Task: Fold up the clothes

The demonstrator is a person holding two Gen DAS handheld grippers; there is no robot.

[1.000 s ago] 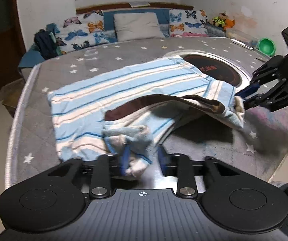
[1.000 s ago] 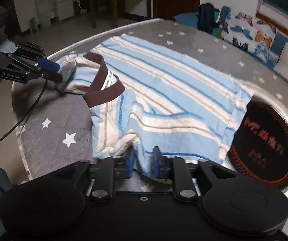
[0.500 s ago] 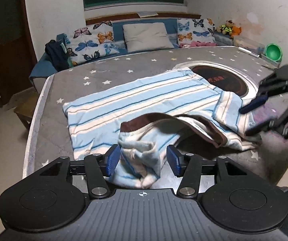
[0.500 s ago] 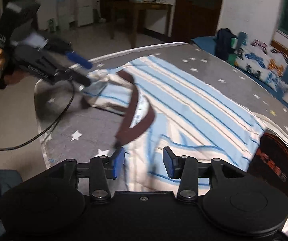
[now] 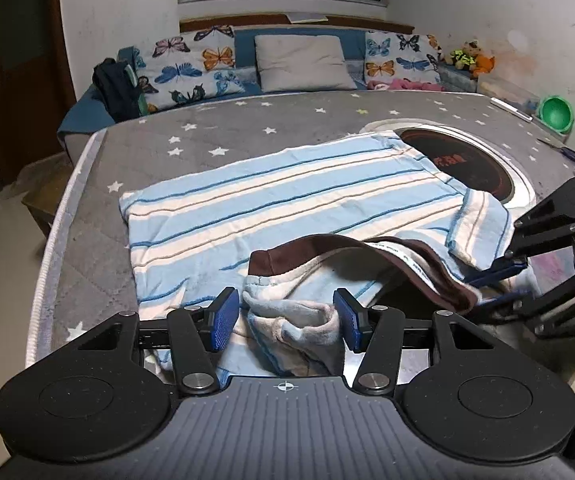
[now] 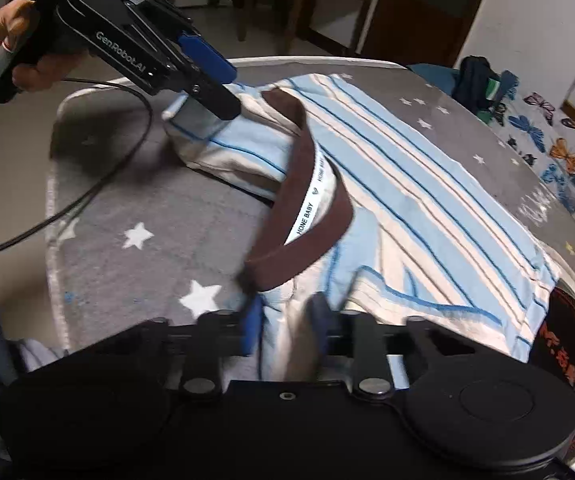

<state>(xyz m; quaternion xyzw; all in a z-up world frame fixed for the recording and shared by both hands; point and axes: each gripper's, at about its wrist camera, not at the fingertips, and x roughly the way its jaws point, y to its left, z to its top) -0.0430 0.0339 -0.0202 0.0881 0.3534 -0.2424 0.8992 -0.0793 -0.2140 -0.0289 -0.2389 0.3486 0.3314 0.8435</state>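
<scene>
We are folding a blue striped shirt spread flat on the big starry mat. Our left gripper has its jaws apart around a bunched sleeve, not pinching it. Our right gripper is closing on the cloth near the brown collar. Next we think both must grip, then lift together. We see no boxes or baskets holding anything

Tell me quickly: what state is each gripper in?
Left gripper: open, bunched shirt sleeve between its fingers, ungripped.
Right gripper: closing on the shirt's shoulder fabric.
</scene>
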